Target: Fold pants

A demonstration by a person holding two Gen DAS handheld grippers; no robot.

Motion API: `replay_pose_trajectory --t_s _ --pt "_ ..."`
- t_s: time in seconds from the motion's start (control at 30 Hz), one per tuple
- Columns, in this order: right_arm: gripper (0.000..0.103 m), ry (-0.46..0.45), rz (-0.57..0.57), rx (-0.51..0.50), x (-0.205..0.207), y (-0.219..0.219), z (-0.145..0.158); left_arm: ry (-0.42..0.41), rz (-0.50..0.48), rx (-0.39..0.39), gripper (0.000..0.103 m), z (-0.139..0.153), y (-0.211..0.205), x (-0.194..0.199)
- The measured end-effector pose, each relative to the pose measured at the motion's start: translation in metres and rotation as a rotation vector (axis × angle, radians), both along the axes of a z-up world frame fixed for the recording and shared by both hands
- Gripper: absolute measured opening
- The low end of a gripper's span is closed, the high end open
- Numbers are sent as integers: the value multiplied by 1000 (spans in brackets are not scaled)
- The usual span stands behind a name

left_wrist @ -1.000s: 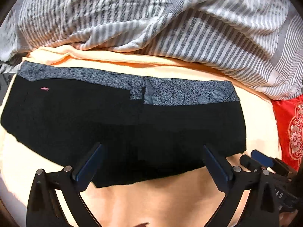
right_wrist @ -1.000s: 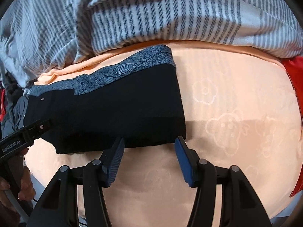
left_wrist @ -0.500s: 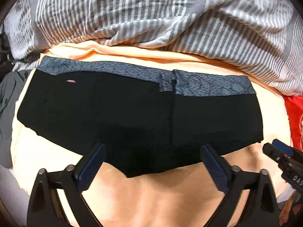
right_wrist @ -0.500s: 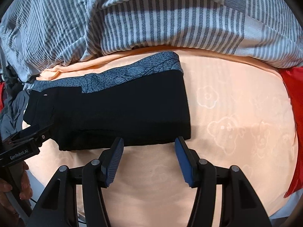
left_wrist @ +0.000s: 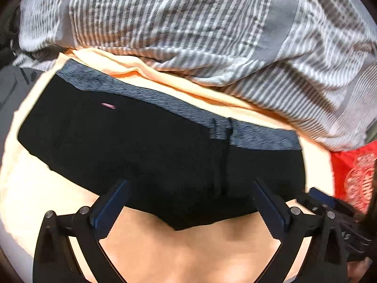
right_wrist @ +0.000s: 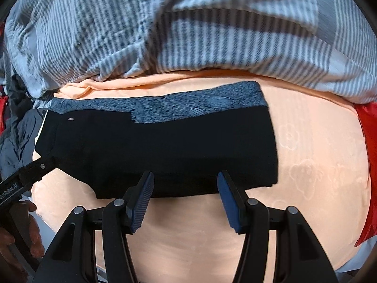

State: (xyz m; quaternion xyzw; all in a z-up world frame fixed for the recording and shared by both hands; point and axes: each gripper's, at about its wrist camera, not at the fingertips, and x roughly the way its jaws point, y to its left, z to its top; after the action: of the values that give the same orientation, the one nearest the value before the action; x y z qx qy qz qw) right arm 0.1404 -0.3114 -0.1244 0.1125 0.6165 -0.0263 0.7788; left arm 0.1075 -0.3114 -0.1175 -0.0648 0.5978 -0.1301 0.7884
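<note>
The black pants (left_wrist: 153, 146) with a grey patterned waistband (left_wrist: 146, 96) lie folded into a flat band on the peach sheet (left_wrist: 188, 254). They also show in the right wrist view (right_wrist: 165, 146). My left gripper (left_wrist: 188, 188) is open and empty, its fingers over the pants' near edge. My right gripper (right_wrist: 186, 181) is open and empty, its fingertips (right_wrist: 146, 184) at the near edge, close to the right end. The right gripper's tip shows in the left wrist view (left_wrist: 329, 205). The left gripper shows in the right wrist view (right_wrist: 28, 174).
A grey and white striped duvet (left_wrist: 212, 28) is bunched along the far side of the bed. A red patterned cloth (left_wrist: 355, 174) lies at the right. Dark clothing (right_wrist: 16, 129) is piled at the left. Bare peach sheet (right_wrist: 318, 165) lies right of the pants.
Both grippers have moved a little forward over the pants' near edge and stayed open. The left view has swung so the pants sit more to the right. The pants have not moved.
</note>
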Motion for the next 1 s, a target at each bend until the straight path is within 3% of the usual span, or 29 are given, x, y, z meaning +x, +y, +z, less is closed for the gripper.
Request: replay_pose_trajectory --t_s 0.17,0.7,0.9,1.0 --pt "60 5 28 -5 7 15 1 -9 -6 83 102 -3 7 -5" --pt "61 15 102 -15 27 55 1 42 76 133 102 -17 52 5" --pt "65 33 133 -10 37 73 -6 69 89 143 102 -25 67 9" --pt "71 41 152 -1 43 83 -9 122 111 116 102 -34 79 9"
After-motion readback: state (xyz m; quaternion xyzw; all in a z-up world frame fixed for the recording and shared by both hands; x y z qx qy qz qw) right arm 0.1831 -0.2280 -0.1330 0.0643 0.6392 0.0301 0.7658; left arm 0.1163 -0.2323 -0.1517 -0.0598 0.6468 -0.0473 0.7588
